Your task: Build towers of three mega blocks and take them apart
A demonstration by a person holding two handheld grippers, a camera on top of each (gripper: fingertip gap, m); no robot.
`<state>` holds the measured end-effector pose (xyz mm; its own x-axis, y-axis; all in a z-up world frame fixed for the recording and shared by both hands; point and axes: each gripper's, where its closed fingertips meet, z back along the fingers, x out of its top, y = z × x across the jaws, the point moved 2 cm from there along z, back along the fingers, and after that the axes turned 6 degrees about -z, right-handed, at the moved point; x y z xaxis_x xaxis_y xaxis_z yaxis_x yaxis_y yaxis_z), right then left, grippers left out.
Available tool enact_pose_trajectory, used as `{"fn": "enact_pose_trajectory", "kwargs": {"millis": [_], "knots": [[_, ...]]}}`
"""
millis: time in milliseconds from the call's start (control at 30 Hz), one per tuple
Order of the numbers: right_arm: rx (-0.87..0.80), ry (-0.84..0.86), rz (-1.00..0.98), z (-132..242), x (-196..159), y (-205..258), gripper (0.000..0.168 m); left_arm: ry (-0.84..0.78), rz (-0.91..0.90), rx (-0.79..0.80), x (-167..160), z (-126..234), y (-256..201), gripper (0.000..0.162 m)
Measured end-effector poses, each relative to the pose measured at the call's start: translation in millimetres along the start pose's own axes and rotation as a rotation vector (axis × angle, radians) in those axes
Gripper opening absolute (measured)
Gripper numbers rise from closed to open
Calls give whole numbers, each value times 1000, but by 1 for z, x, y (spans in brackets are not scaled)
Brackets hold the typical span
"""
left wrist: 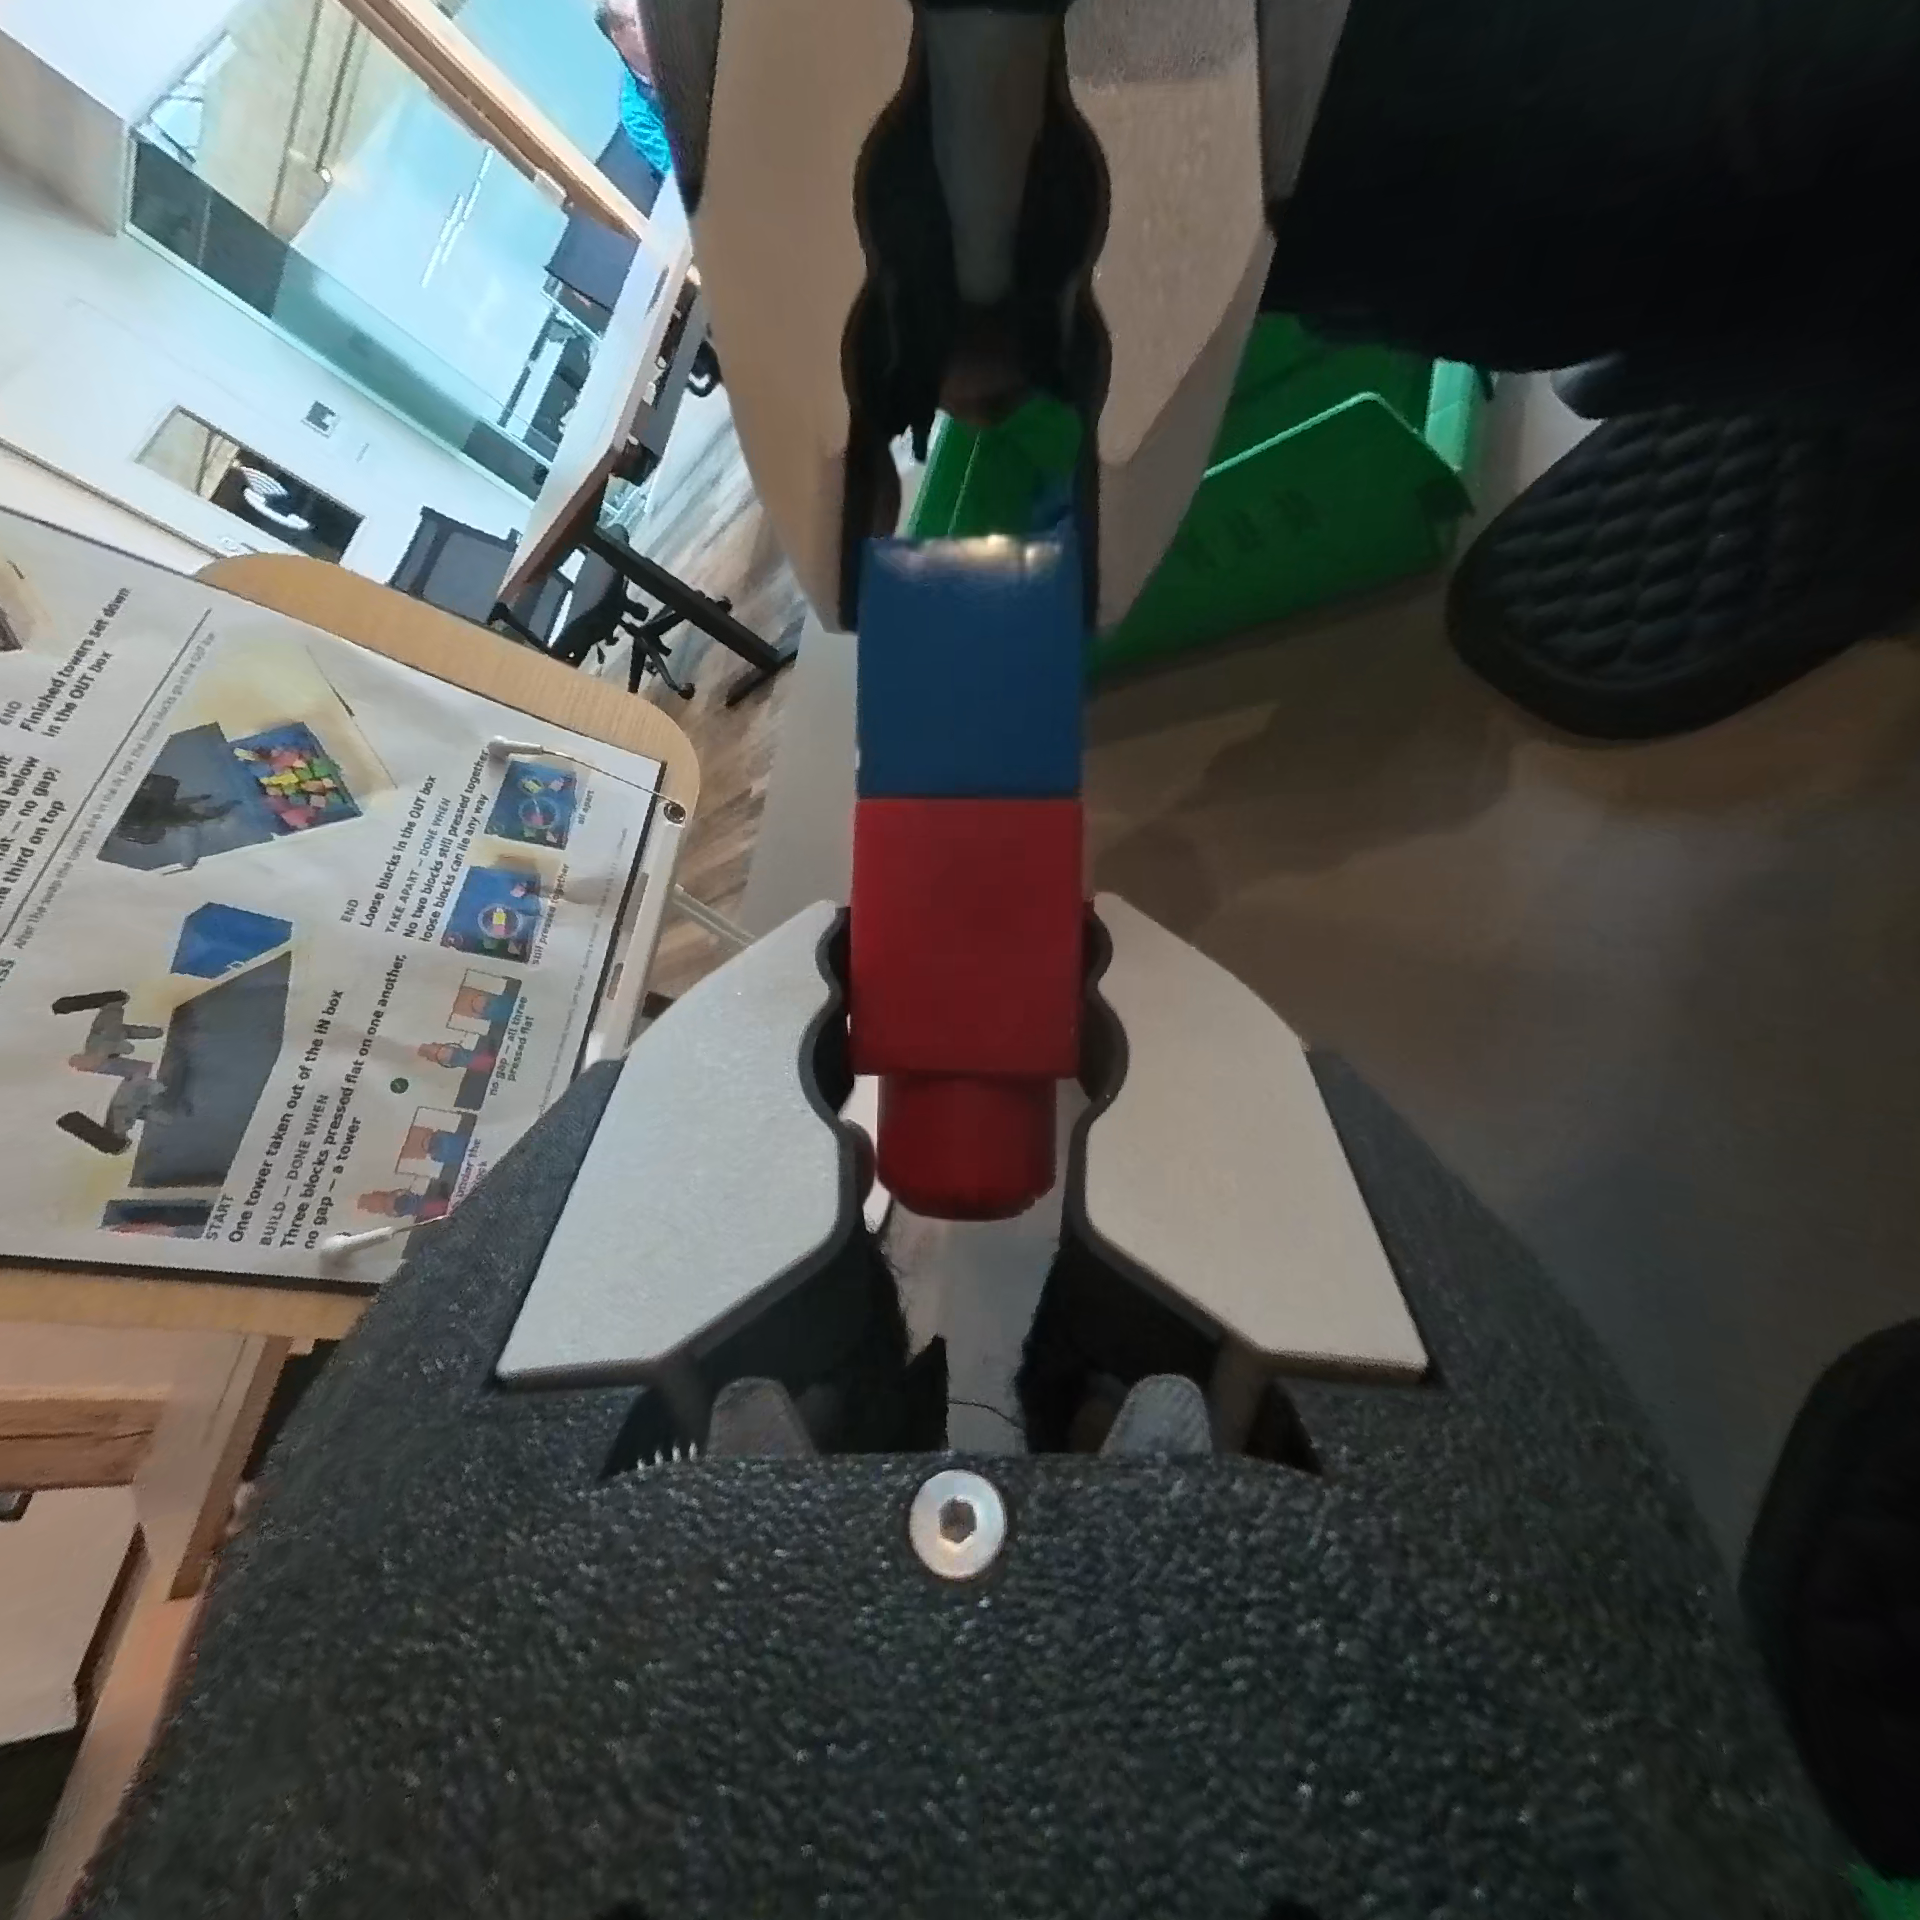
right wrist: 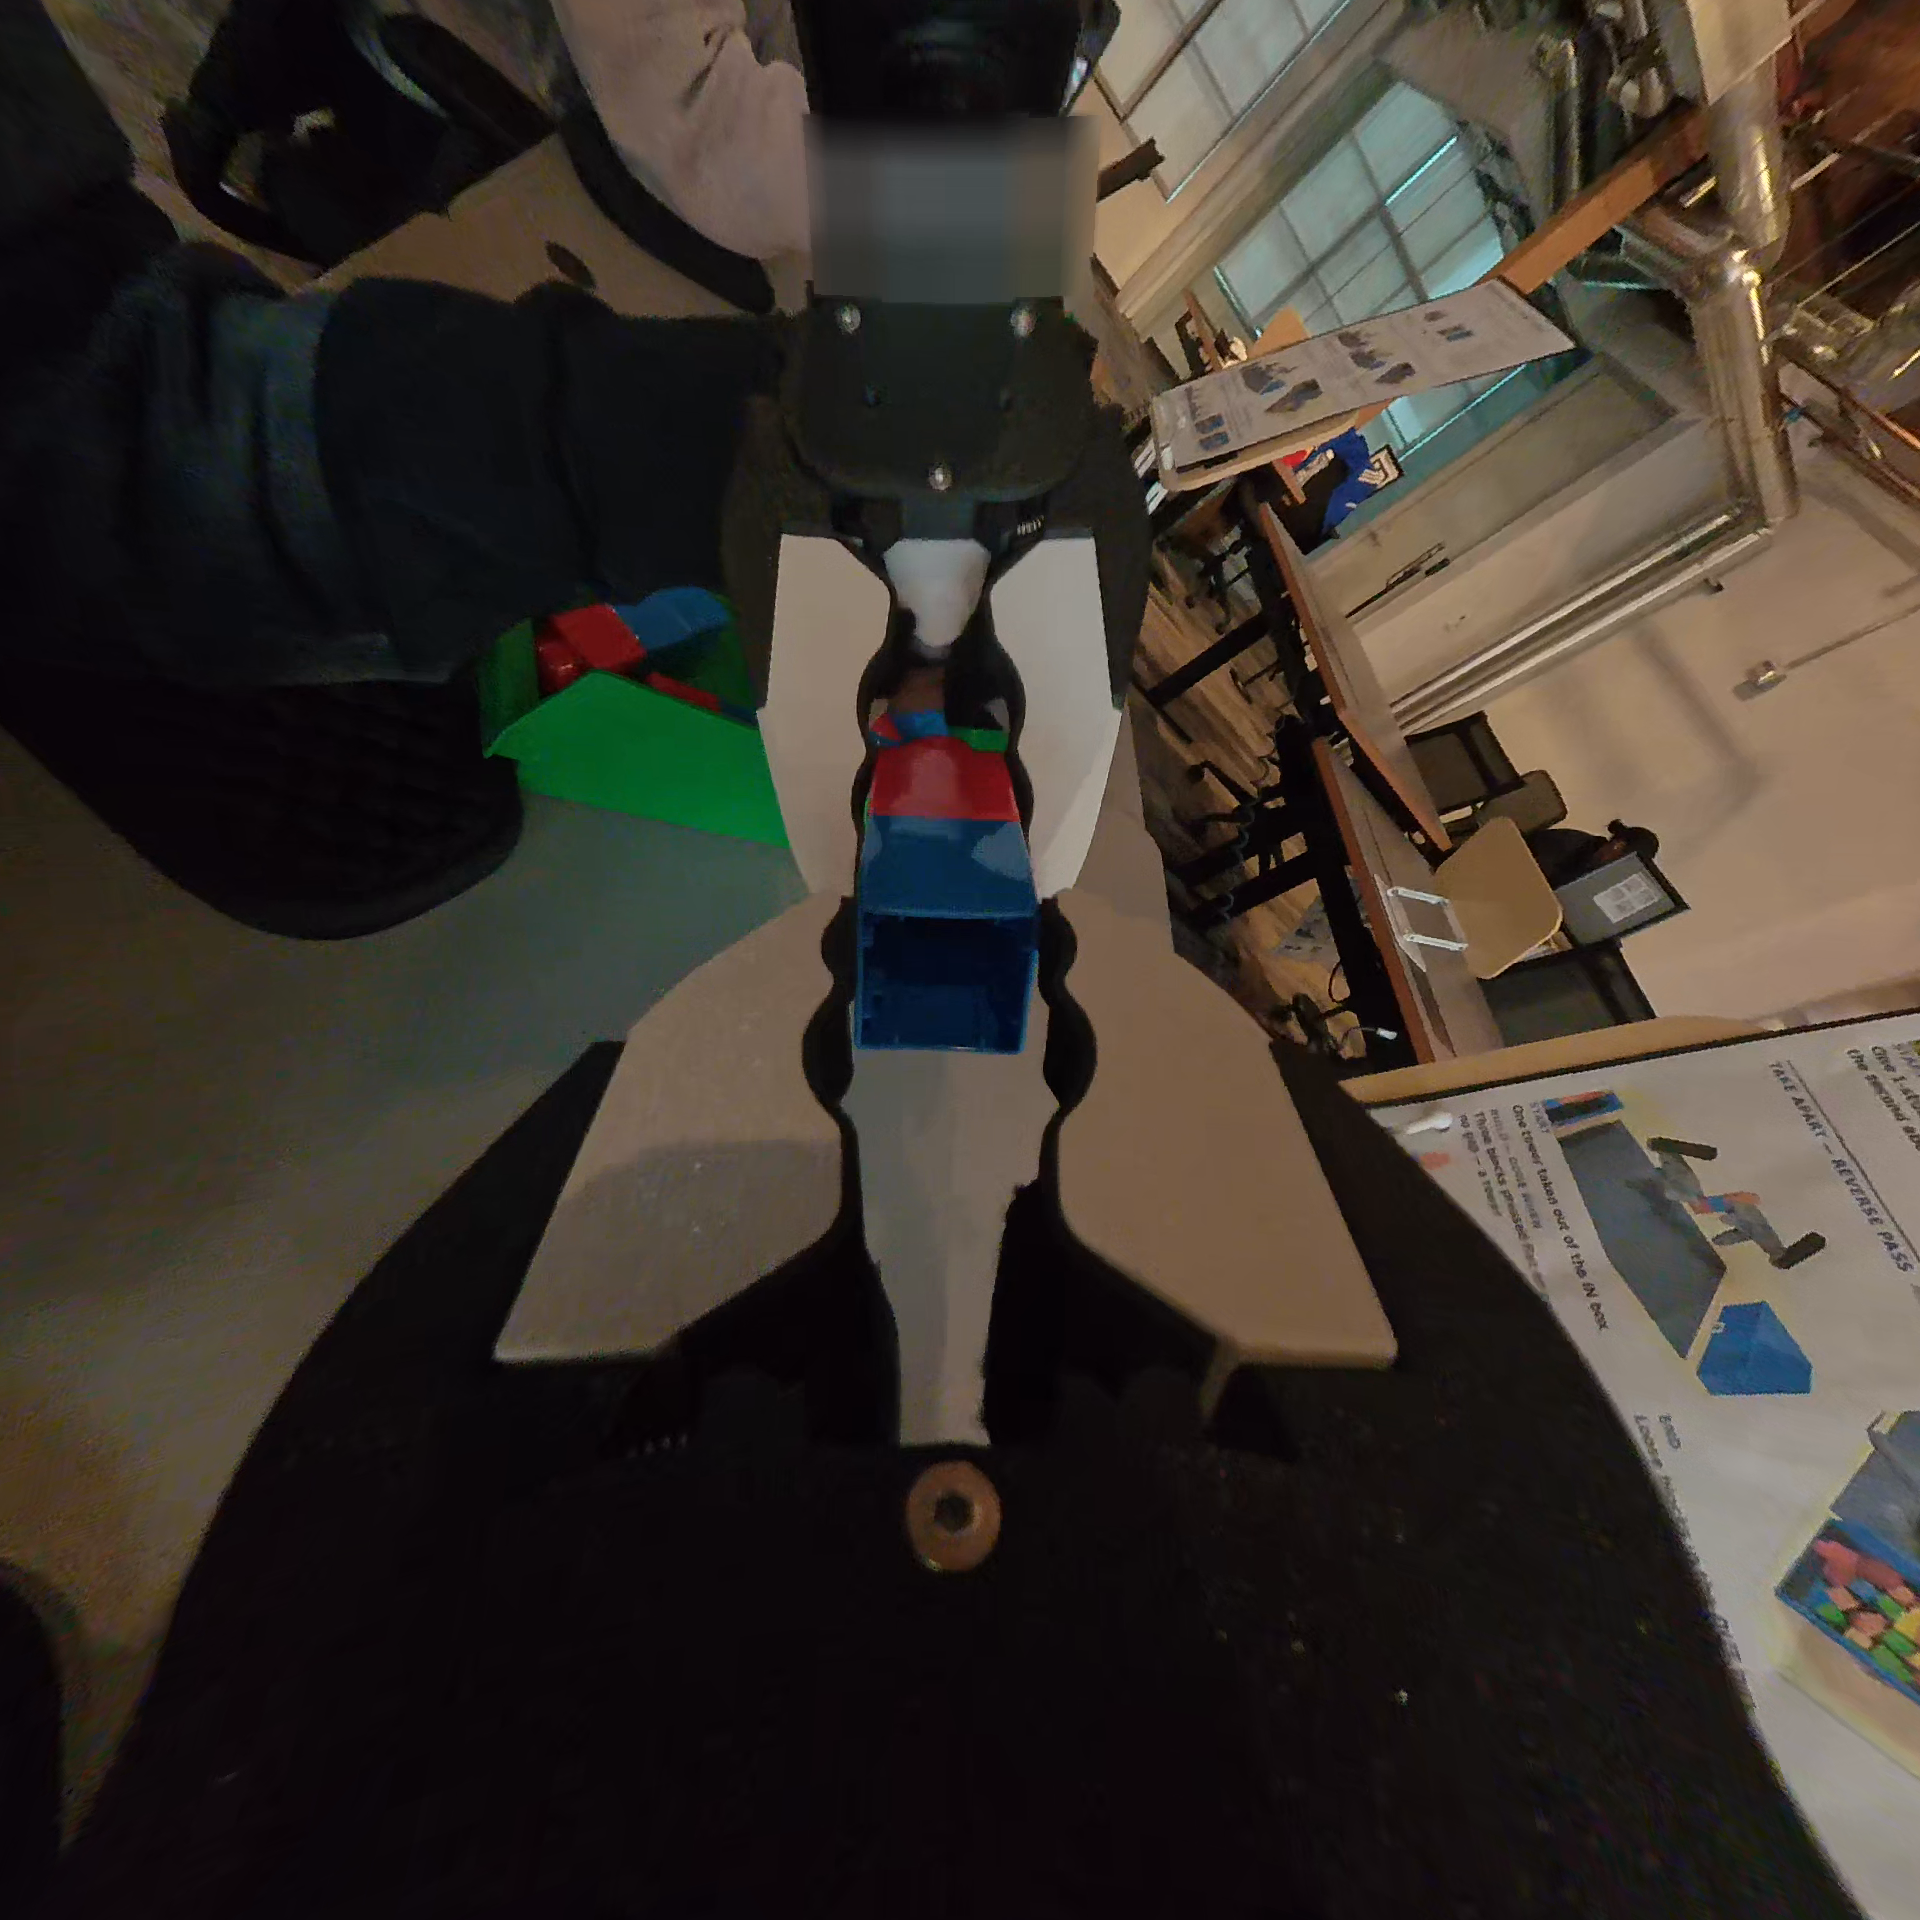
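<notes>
Left claw (left wrist: 966,997) clamped on red block (left wrist: 966,956), right claw (right wrist: 945,987) gripping joined blue block (right wrist: 940,977), green bin (right wrist: 644,758) behind

Open-plan office or lab: long desks (right wrist: 1351,665), glass partitions (left wrist: 343,208), exposed ductwork (right wrist: 1745,312).

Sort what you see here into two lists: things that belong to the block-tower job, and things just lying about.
Belongs to the job:
- red block, in the left gripper
- blue block, in the right gripper, joined to the red one
- green bin holding more blocks

Just lying about:
- instruction sheet
- black office chair
</notes>
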<state>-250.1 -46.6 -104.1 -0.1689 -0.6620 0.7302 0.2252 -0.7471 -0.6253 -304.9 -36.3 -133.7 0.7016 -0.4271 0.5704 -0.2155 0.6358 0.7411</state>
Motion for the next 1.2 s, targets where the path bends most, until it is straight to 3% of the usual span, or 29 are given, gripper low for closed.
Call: {"fn": "enact_pose_trajectory", "kwargs": {"millis": [167,333,900,1000,1100,1200], "knots": [[3,50,-1,-4,-3,2,45,6,-35,-16,4,1,-4,40],[25,128,47,-15,-12,7,37,-2,-42,-24,7,0,-5,40],[34,179,34,-10,-8,9,36,-9,8,-70,7,5,-9,40],[-102,256,8,25,-23,-13,36,117,52,56,-28,26,9,39],[-281,206,-125,77,-31,-38,36,-18,148,160,-30,59,24,39],[-507,331,-279,139,-66,-55,36,-47,135,235,-27,79,29,40]]}}
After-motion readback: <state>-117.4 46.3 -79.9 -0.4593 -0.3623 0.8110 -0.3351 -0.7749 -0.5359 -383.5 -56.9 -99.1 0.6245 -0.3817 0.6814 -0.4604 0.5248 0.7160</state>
